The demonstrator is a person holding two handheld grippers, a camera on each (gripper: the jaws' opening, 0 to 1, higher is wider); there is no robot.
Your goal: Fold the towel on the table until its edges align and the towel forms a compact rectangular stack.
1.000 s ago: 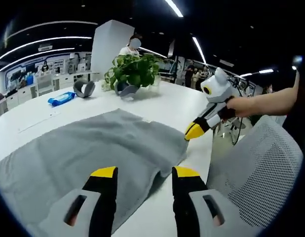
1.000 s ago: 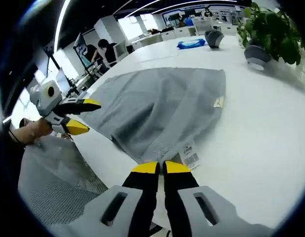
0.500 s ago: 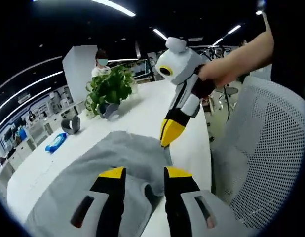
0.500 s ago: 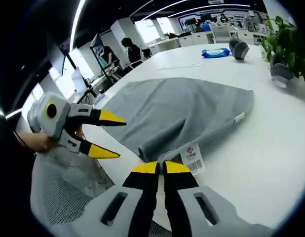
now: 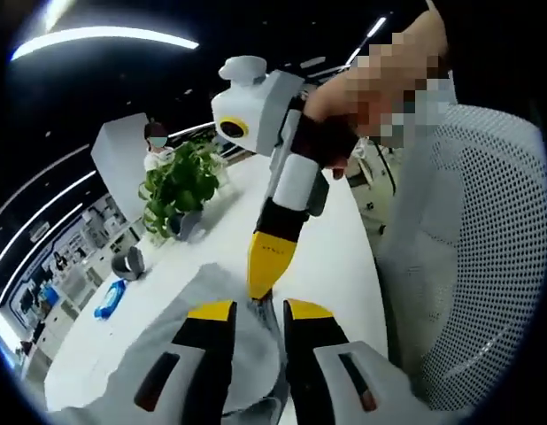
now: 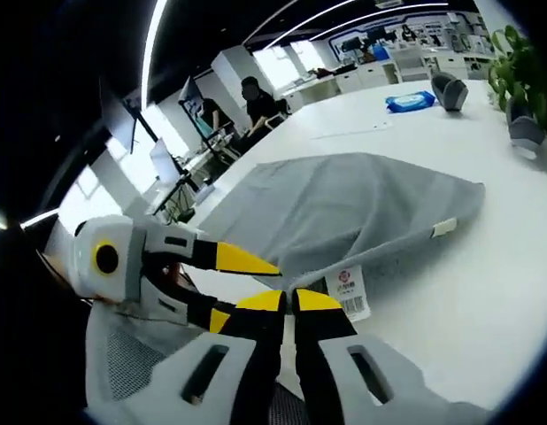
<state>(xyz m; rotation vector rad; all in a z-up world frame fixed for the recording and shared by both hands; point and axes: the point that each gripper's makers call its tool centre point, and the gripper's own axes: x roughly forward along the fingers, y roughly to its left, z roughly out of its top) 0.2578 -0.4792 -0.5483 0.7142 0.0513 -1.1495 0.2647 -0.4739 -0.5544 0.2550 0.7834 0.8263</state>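
- In the left gripper view, your left gripper [image 5: 259, 310] stands with its yellow-tipped jaws parted a little, a raised fold of the grey fabric towel [image 5: 189, 354] lying in the gap between them; you cannot tell from here whether the pads actually press the cloth.
- In the same view, your right gripper [image 5: 265, 266] comes down from the upper right with its yellow tips pressed together, the point meeting the towel's edge just ahead of your left jaws.
- The towel lies on the white table [image 5: 340, 257]; a green potted plant [image 5: 178, 189] stands well beyond it, and a white mesh chair back [image 5: 473, 257] is at the right.
- In the right gripper view, your right gripper [image 6: 287, 301] has its jaws closed together on the near corner of the towel [image 6: 344, 212], right beside the white paper tag [image 6: 348, 289].
- There your left gripper [image 6: 229, 283] reaches in from the left, its jaws apart, the lower tip just beside your right jaws.
- The towel spreads away across the table [image 6: 486, 292] in a lifted fold.
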